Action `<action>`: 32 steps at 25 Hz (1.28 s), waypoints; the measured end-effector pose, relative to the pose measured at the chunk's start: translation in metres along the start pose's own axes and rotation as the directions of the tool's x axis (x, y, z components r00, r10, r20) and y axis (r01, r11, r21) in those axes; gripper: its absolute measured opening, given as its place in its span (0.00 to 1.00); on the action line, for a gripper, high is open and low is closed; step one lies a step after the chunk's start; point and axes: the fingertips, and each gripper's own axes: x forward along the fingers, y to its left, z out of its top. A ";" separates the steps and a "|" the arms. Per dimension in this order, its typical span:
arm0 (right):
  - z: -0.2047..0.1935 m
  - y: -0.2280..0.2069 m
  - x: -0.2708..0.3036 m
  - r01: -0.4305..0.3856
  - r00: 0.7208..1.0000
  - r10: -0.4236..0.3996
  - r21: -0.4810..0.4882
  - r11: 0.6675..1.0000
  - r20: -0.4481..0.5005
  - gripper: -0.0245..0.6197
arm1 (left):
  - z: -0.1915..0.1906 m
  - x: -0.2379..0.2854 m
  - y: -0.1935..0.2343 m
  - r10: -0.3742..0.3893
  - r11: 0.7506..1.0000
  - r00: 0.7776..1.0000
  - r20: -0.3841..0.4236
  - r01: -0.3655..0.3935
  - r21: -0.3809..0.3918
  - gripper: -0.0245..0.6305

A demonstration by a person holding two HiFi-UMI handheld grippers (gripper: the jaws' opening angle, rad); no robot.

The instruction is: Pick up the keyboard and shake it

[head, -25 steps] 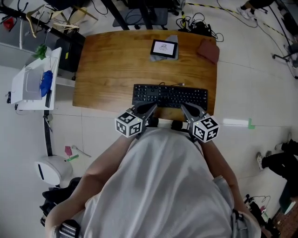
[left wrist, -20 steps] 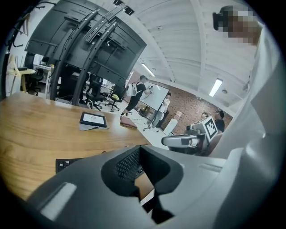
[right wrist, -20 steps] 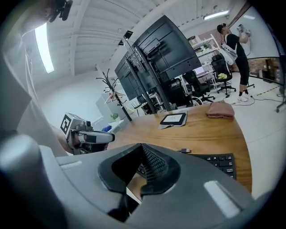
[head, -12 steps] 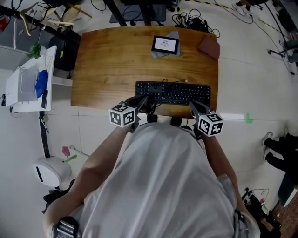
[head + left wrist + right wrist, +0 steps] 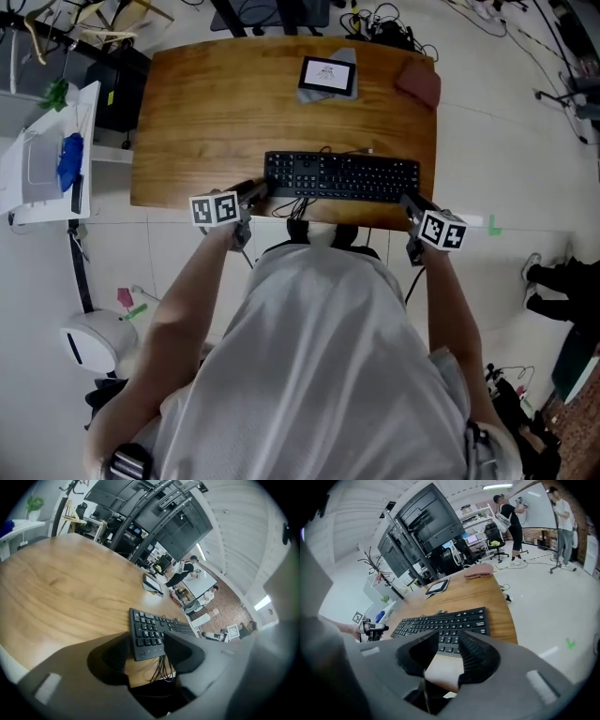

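A black keyboard (image 5: pixel 342 176) lies flat near the front edge of the wooden table (image 5: pixel 206 112). My left gripper (image 5: pixel 253 192) is at its left end and its jaws have just been opening. In the left gripper view the keyboard's (image 5: pixel 154 627) near left corner lies between the spread jaws of that gripper (image 5: pixel 147 651), with a gap beside it. My right gripper (image 5: pixel 410 200) is at the keyboard's right end and its jaws have also just been opening. They stand apart in the right gripper view (image 5: pixel 449 648), just short of the keyboard's (image 5: pixel 445 620) front edge, with bare table between them.
A tablet (image 5: pixel 327 75) on a grey cloth and a reddish-brown pouch (image 5: pixel 419 86) lie at the table's far side. Cables (image 5: pixel 300 208) hang over the front edge. A white cart (image 5: pixel 47 164) stands left of the table. People (image 5: pixel 511 513) stand far off by a whiteboard.
Both grippers have moved apart from in front of the keyboard's middle out to its two ends and lower. Their jaws, shut before, now stand apart.
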 end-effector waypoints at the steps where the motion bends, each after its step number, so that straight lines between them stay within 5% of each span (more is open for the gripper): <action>1: 0.000 -0.010 0.000 0.013 1.000 -0.013 0.023 1.000 -0.008 0.27 | 0.000 0.003 0.002 -0.005 1.000 1.000 -0.009 0.005 -0.009 0.39; 8: -0.003 -0.055 0.010 0.045 0.994 -0.033 0.121 0.992 -0.102 0.43 | -0.007 0.022 0.003 -0.028 0.999 0.994 -0.102 0.025 -0.033 0.43; 26: 0.000 -0.072 0.040 0.009 0.963 0.053 0.224 0.974 -0.265 0.45 | -0.028 0.052 0.005 -0.006 1.000 0.958 -0.285 -0.003 -0.031 0.43; 32: -0.001 -0.070 0.040 -0.018 0.945 0.092 0.230 0.973 -0.315 0.44 | -0.029 0.053 0.005 -0.011 0.999 0.956 -0.292 -0.004 -0.052 0.43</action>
